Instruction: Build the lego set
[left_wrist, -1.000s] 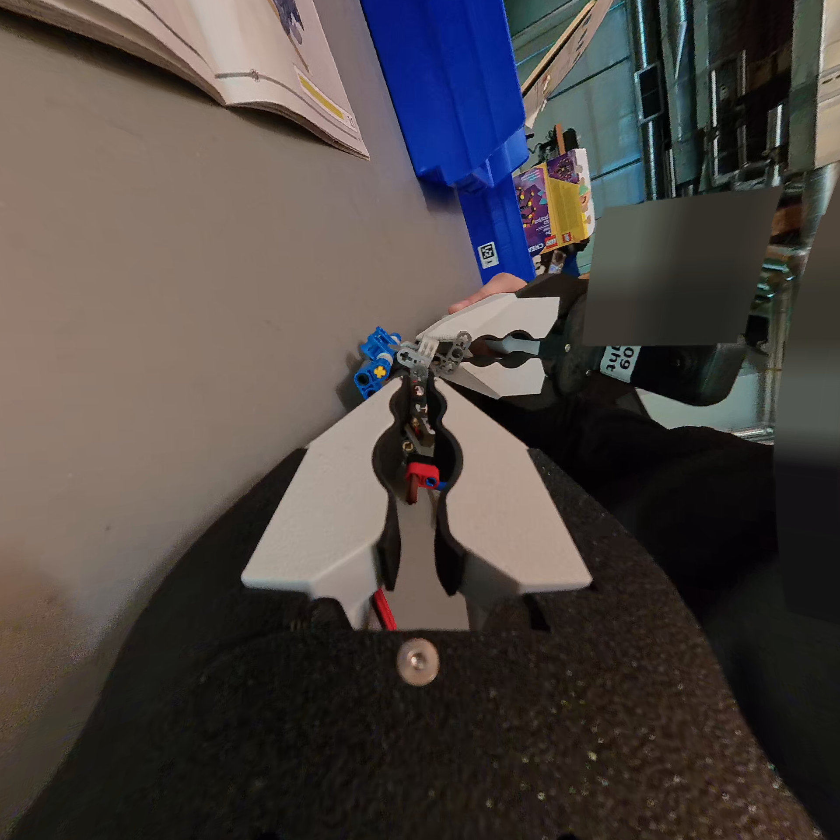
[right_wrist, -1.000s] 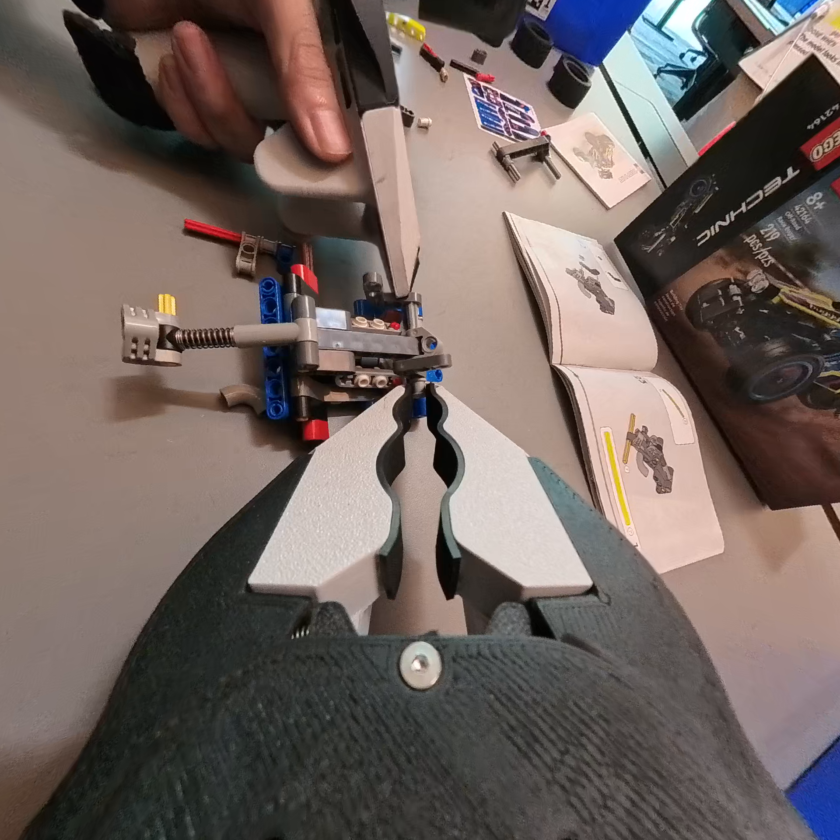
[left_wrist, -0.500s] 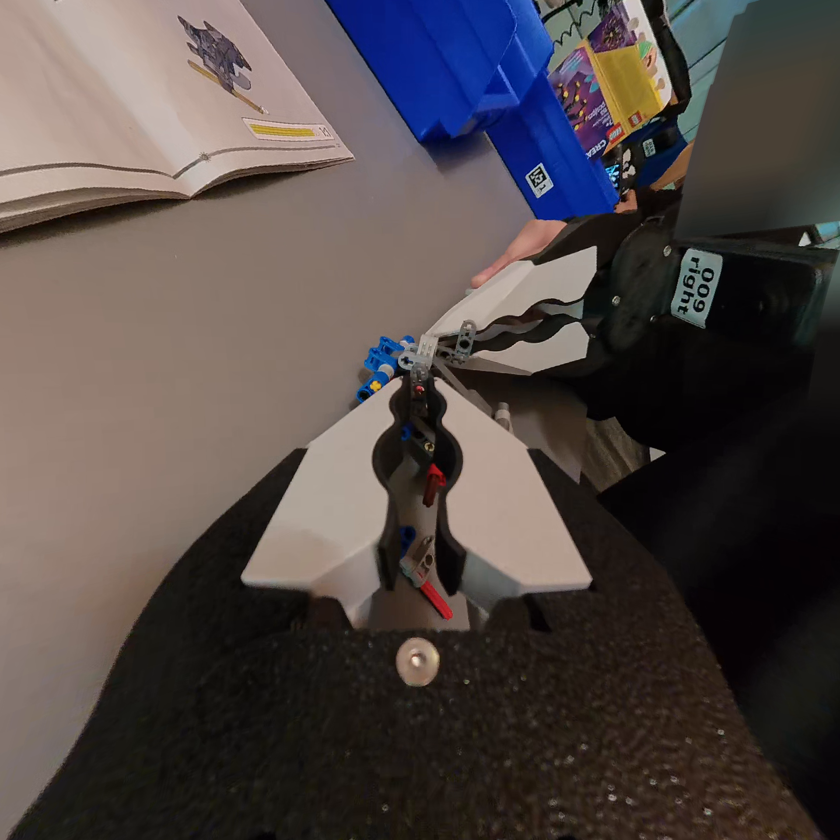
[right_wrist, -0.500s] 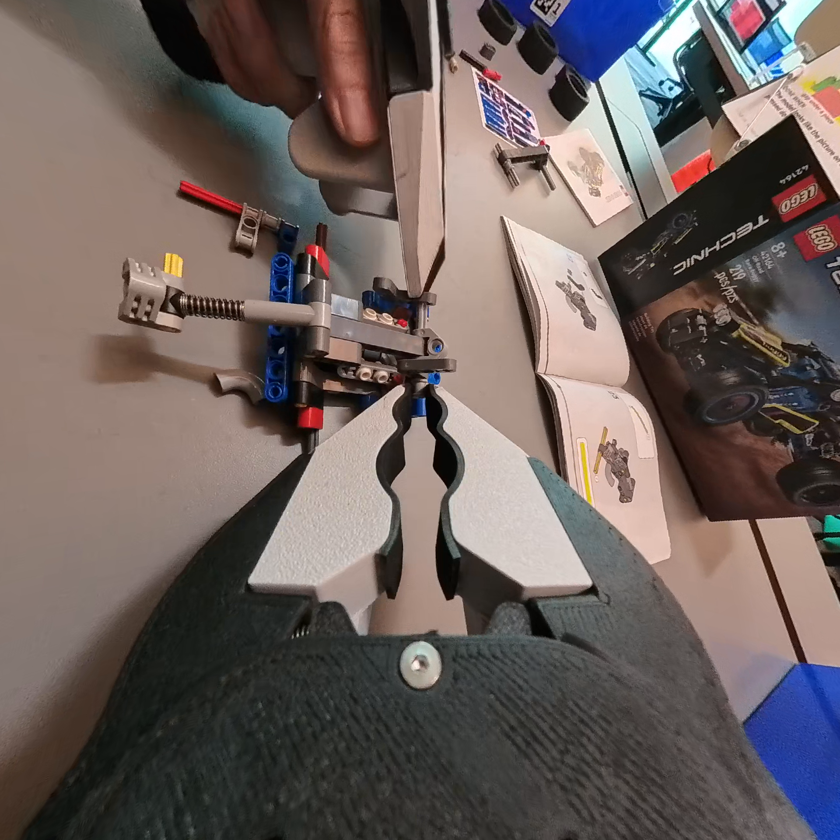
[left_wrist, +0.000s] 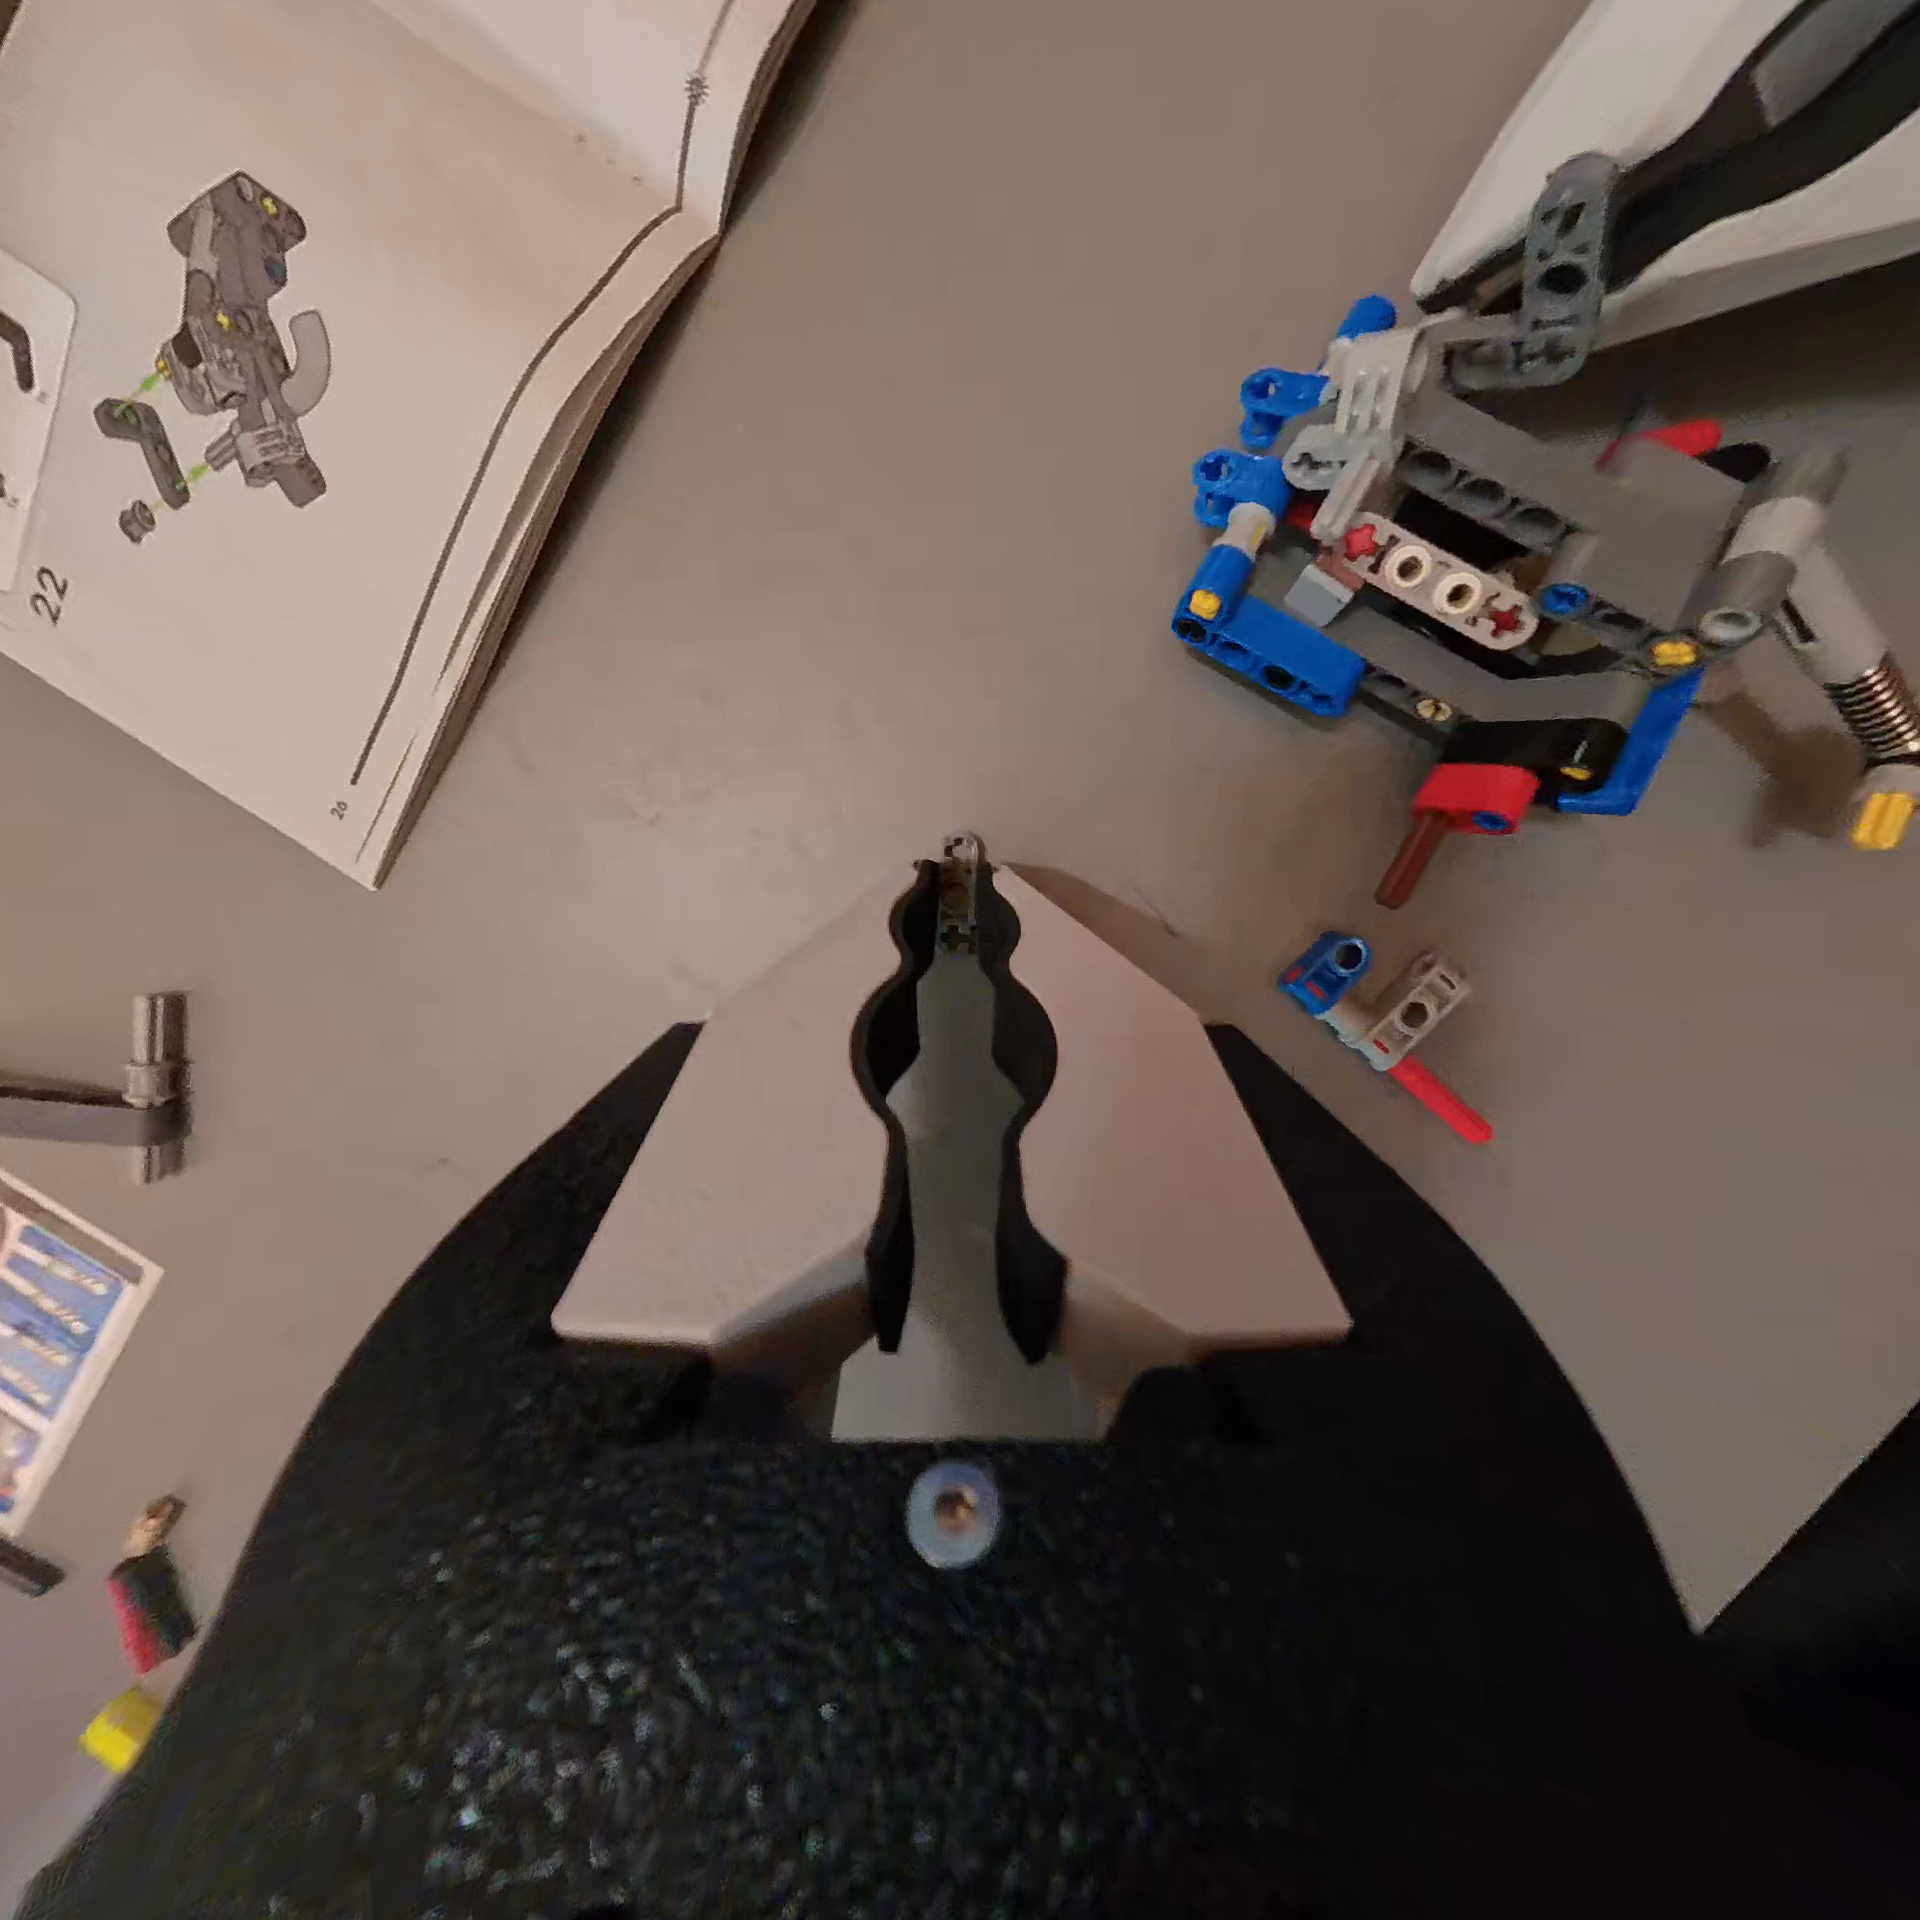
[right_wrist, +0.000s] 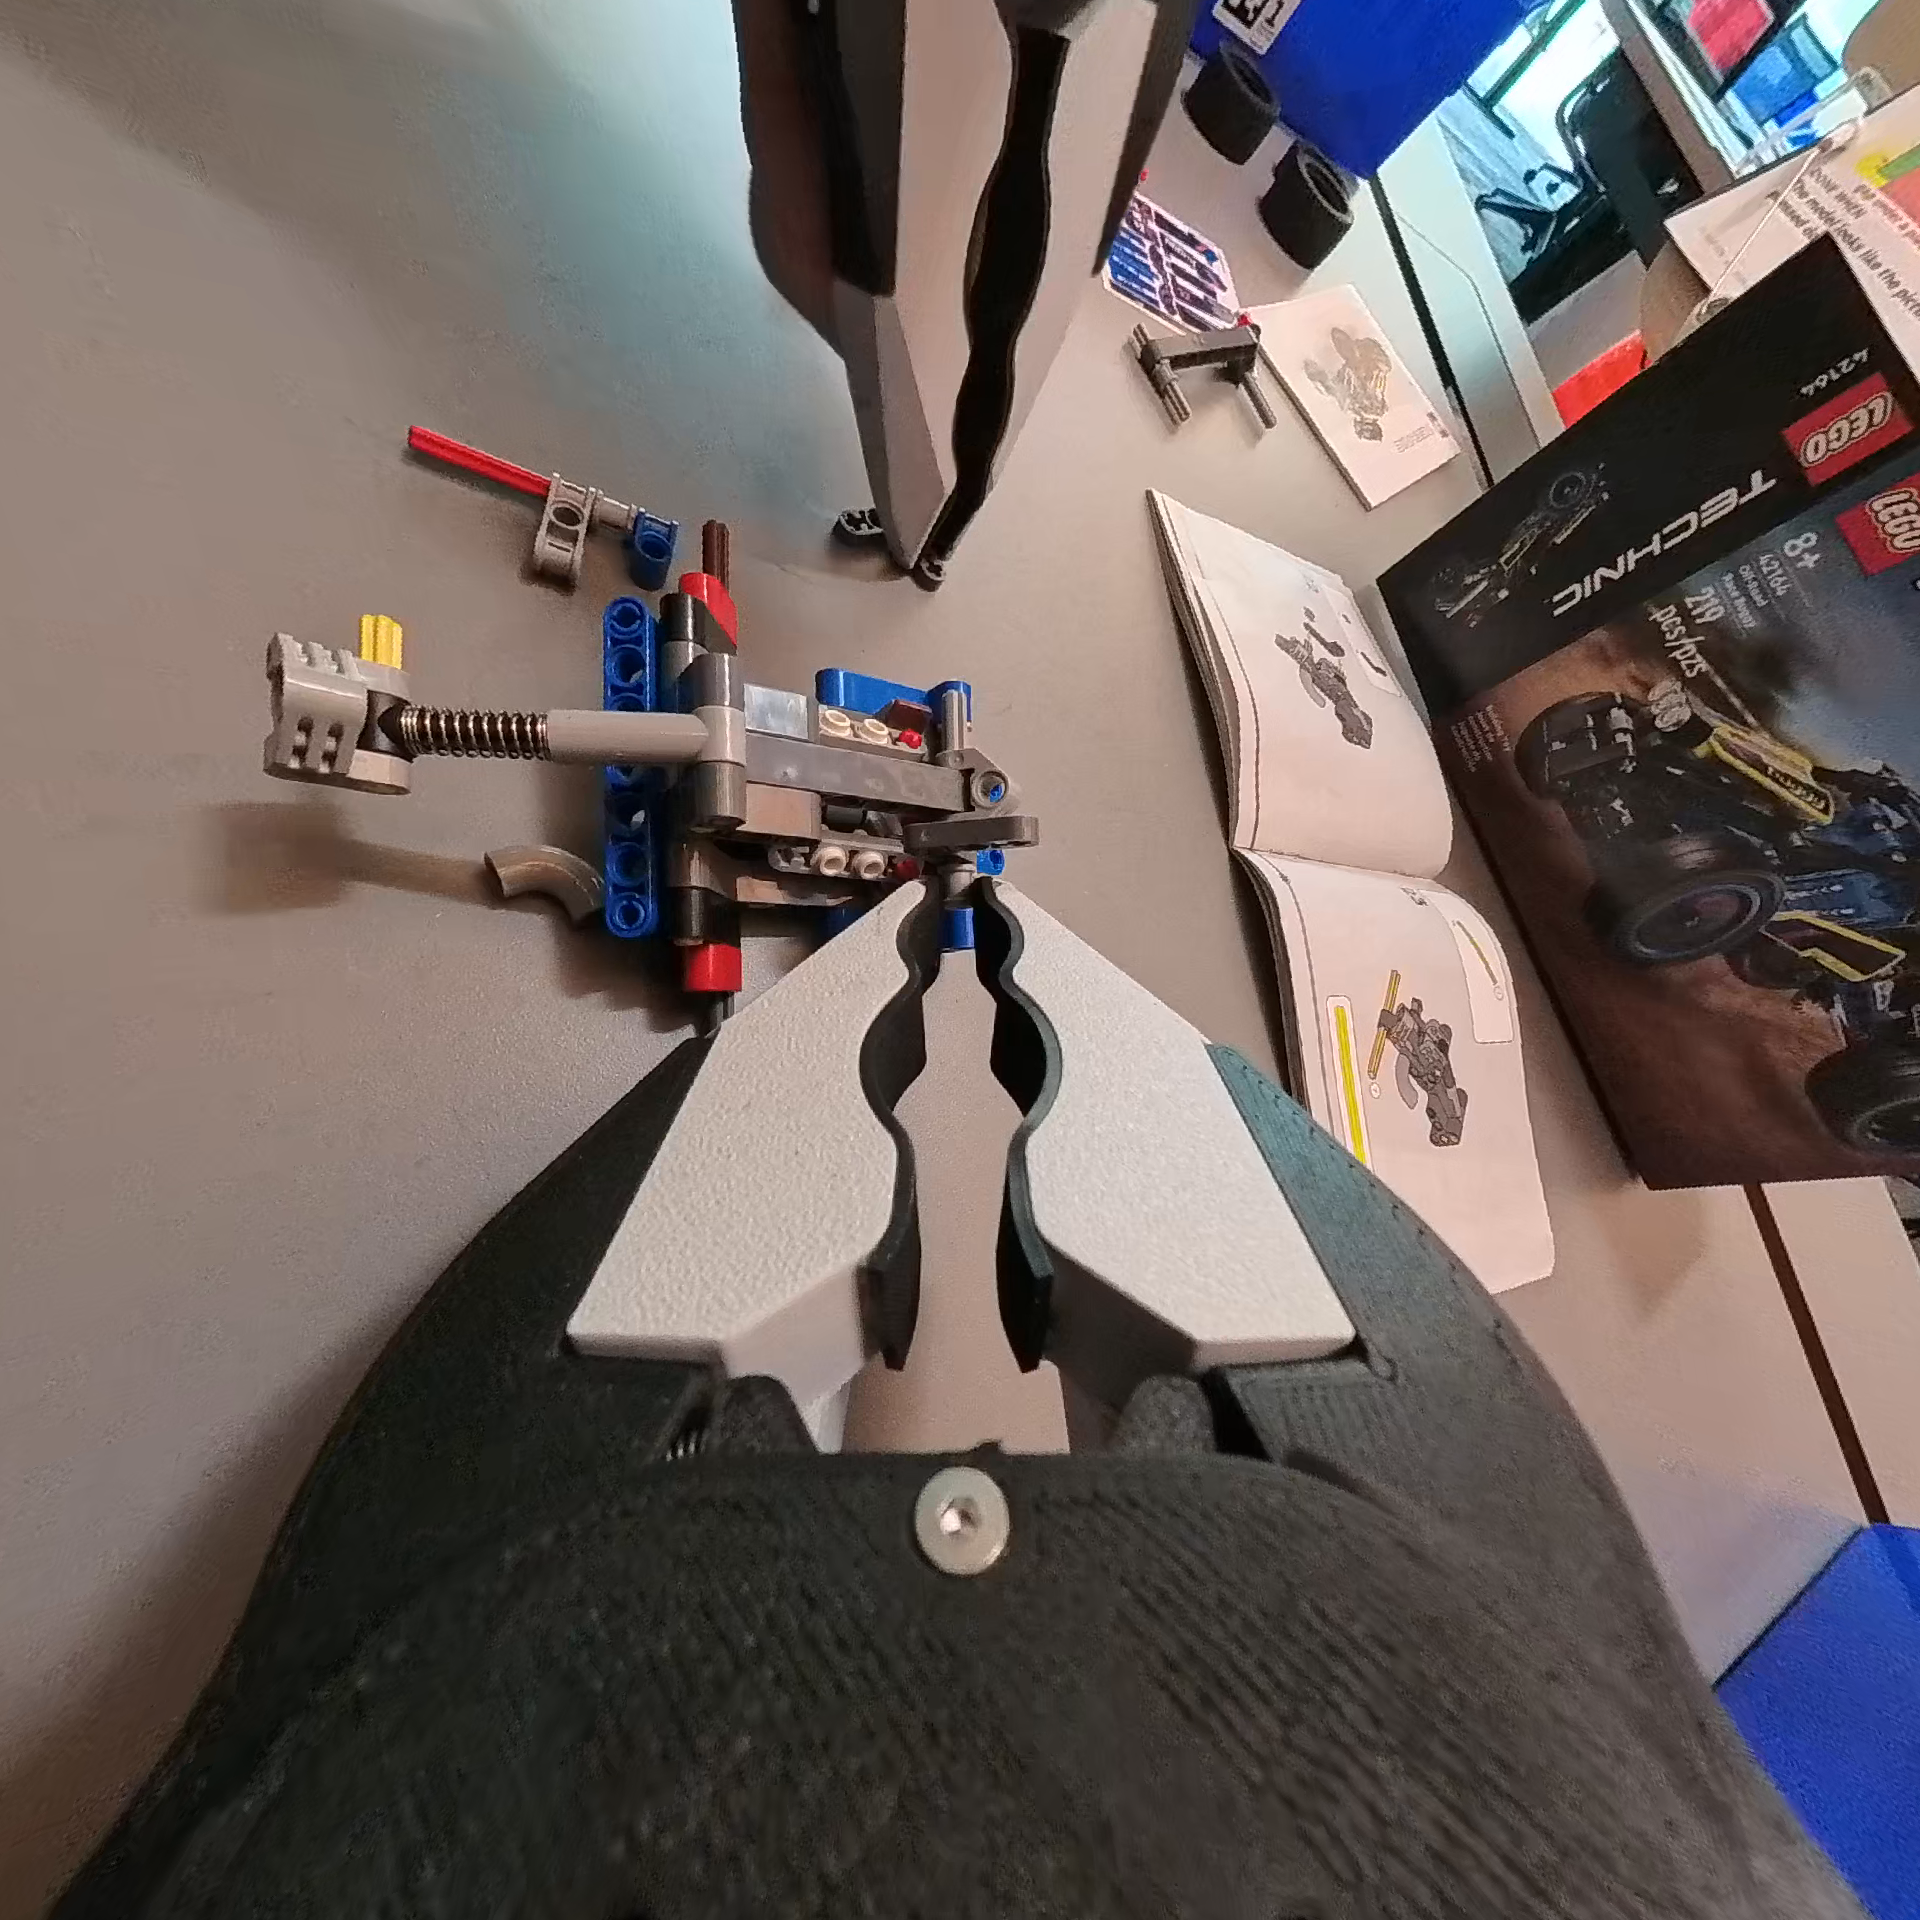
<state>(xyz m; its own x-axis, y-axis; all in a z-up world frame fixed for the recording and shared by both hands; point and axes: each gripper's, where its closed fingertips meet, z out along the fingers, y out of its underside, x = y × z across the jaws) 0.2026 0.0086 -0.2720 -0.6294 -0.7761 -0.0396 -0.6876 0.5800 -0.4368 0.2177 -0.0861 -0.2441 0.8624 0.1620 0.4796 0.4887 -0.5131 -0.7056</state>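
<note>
Left gripper (left_wrist: 964, 883): fingers closed, pinching a small dark-and-grey piece (left_wrist: 958, 902) at the tips, just over bare grey table (left_wrist: 831, 520). Nothing else touches it.

Right gripper (right_wrist: 954, 902): fingers closed on a short grey peg (right_wrist: 954, 891) under the dark link at the near end of the brick assembly (right_wrist: 790, 769), a blue bit just behind the tips.

Key relation, in the left view: the assembly (left_wrist: 1475, 582) lies at about 2 o'clock, well apart; the right gripper (left_wrist: 1621, 197) is already on its far corner, so the right is the nearer.

In the right view the assembly's long axis runs 9 to 3 o'clock, spring strut (right_wrist: 468, 727) pointing to 9; left gripper (right_wrist: 925, 551) at 12.

Further out: open booklet (left_wrist: 343, 343) at 10 o'clock, loose red-axle piece (left_wrist: 1382, 1023) at 3.
</note>
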